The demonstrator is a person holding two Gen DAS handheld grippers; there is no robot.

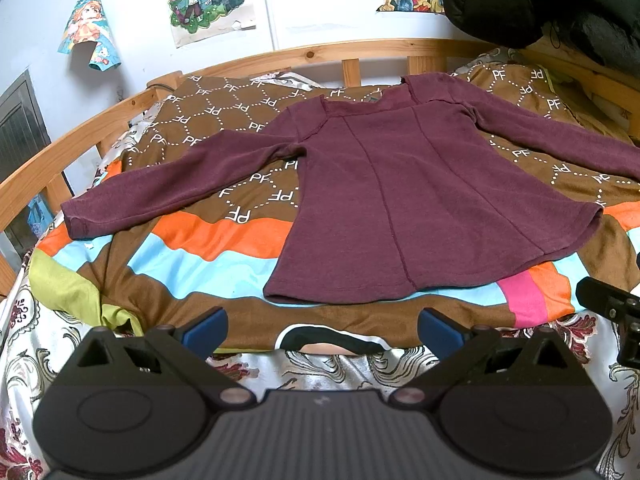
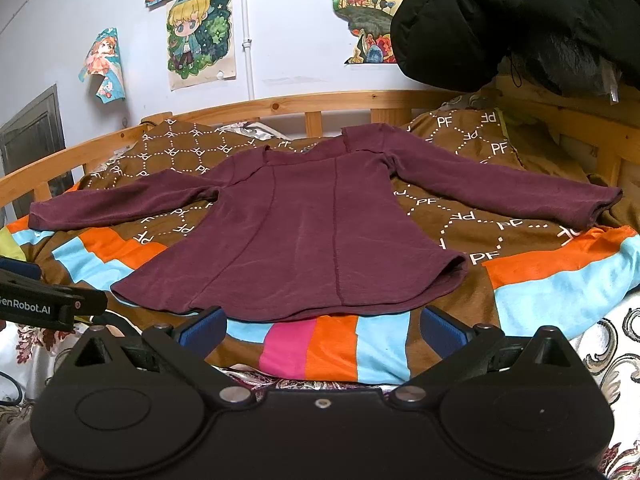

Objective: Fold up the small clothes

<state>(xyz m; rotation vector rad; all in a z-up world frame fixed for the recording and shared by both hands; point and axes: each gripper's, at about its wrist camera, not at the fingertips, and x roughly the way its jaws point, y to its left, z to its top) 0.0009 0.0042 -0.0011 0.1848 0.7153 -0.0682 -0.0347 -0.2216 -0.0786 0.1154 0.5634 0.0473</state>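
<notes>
Maroon top [image 1: 404,184] lies flat on the blanket [image 2: 560,280] on the bed, sleeves spread wide, collar toward the wall, hem nearest; its long axis runs hem to collar, away from both cameras. Looks soft, light and limp, so it'll likely drape: pinch a cuff or hem corner. Left gripper [image 1: 322,330] and right gripper [image 2: 323,328] hover short of the hem, jaws wide, empty.

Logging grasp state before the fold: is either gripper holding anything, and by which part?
Nothing held. The left gripper and right gripper hang open, short of the maroon top.

patterned blanket [image 1: 224,240] | wooden bed rail [image 2: 304,105] | wall posters [image 2: 200,36] | black jacket [image 2: 500,12]
</notes>
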